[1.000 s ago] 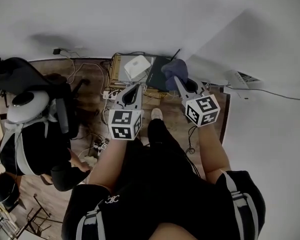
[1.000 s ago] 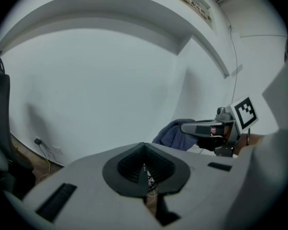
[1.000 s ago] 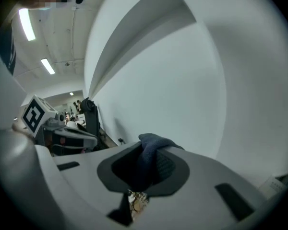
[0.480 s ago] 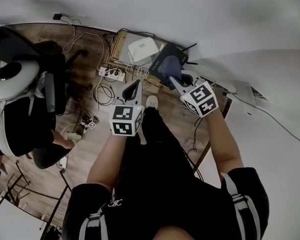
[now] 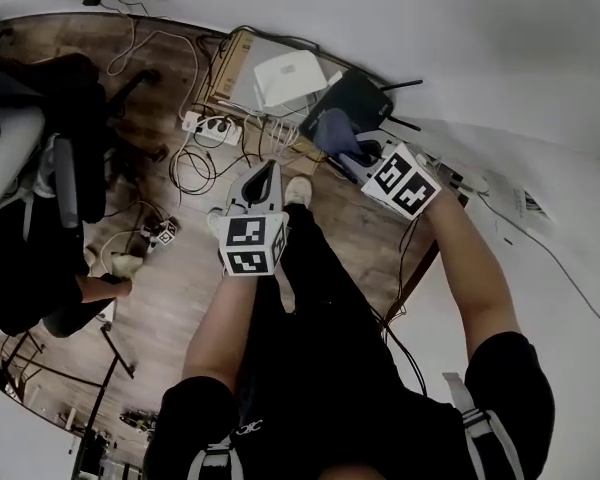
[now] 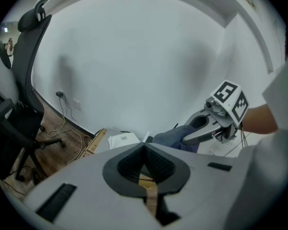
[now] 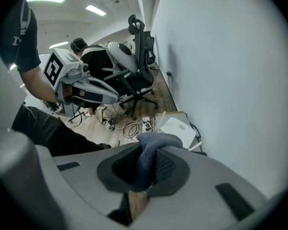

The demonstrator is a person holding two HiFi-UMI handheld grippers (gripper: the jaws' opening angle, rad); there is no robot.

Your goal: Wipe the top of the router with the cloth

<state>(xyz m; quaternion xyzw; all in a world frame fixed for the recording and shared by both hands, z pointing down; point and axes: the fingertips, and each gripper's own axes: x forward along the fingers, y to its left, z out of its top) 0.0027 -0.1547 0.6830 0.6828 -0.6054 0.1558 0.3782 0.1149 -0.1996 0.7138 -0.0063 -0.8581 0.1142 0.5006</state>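
A white router (image 5: pixel 288 76) lies on a flat cardboard box by the wall, and a black router (image 5: pixel 360 96) with antennas sits just right of it. My right gripper (image 5: pixel 348 153) is shut on a blue cloth (image 5: pixel 336 131), which hangs at the black router's near edge. In the right gripper view the cloth (image 7: pixel 151 150) bulges out between the jaws, with the white router (image 7: pixel 178 128) beyond it. My left gripper (image 5: pixel 271 167) is shut with nothing in it, over the floor in front of the routers. From the left gripper view, the white router (image 6: pixel 124 139) and the cloth (image 6: pixel 175 138) lie ahead.
A power strip (image 5: pixel 208 126) and tangled cables (image 5: pixel 195 173) lie on the wooden floor left of the routers. An office chair (image 7: pixel 139 66) stands farther left, with a person beside it. The white wall (image 5: pixel 460 28) runs directly behind the routers. My shoe (image 5: pixel 298 190) rests near the left gripper.
The head view has swung and tilted, so the routers sit higher in the frame. The right gripper keeps hold of the cloth by the black router. The left gripper stays shut.
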